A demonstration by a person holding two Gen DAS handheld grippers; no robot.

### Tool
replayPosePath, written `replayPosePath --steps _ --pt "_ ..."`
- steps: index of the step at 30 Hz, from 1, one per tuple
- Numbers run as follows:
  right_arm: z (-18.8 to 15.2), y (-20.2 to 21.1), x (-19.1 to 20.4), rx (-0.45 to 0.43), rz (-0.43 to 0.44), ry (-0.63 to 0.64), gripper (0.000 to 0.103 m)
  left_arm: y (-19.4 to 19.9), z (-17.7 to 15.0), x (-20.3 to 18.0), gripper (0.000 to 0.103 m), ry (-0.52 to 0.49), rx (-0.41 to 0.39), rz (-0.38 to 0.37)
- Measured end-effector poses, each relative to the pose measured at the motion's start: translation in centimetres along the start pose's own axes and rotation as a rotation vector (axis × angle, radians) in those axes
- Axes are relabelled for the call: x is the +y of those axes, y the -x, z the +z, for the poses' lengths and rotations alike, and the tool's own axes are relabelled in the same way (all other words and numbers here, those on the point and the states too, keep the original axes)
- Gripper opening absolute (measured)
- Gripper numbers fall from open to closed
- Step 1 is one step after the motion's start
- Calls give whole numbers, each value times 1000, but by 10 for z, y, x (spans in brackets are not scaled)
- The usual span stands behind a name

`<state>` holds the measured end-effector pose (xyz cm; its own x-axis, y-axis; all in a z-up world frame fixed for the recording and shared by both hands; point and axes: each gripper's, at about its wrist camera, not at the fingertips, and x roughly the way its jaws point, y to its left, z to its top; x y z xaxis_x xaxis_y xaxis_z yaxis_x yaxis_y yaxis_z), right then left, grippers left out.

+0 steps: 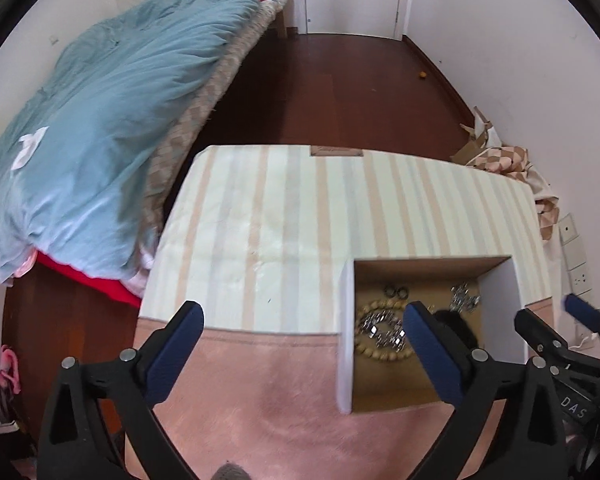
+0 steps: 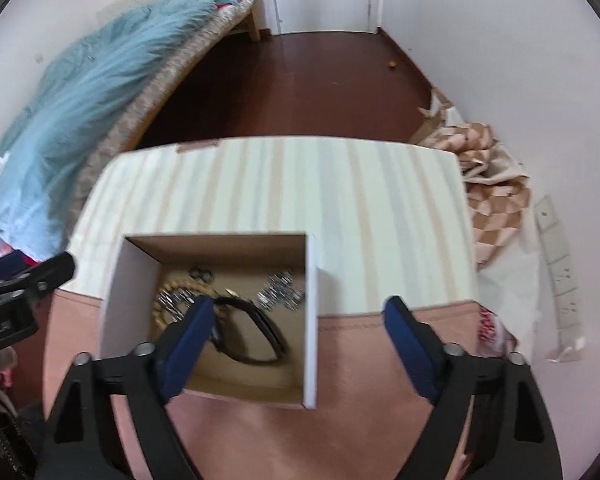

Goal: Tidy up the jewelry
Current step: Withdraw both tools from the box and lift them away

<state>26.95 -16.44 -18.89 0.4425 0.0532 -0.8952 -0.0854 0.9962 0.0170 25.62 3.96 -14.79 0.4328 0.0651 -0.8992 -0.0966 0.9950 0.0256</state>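
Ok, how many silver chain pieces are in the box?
2. One silver chain lies near the box's back right corner, another at the left inside a bead bracelet. More may be hidden.

The worktop cloth (image 1: 284, 216) shows pale green and peach stripes above a pink band. The open cardboard box (image 2: 312, 320) is white outside, brown inside. The rumpled quilt (image 1: 112, 120) is teal.

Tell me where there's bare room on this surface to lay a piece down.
Free: the striped cloth left of and beyond the open box, and the pink cloth in front of it. Crowded: inside the box, where a beaded bracelet, silver chains and a black band cover most of the floor.
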Motion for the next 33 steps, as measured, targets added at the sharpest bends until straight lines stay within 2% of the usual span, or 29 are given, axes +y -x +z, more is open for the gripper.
replayPosePath --steps 1,7,12,24,33 --pt "-3 1 0 7 -4 1 100 1 -4 0 102 2 3 8" --pt "-21 19 0 9 -50 16 101 14 -25 -1 102 21 10 5" --pt "-31 54 2 -24 -69 11 101 49 -39 -1 102 30 -24 -12" --pt "-66 182 12 -174 -89 14 101 169 -76 0 102 30 -169 -35" --pt "-92 269 14 -283 -111 10 101 238 -98 2 102 21 -238 -36"
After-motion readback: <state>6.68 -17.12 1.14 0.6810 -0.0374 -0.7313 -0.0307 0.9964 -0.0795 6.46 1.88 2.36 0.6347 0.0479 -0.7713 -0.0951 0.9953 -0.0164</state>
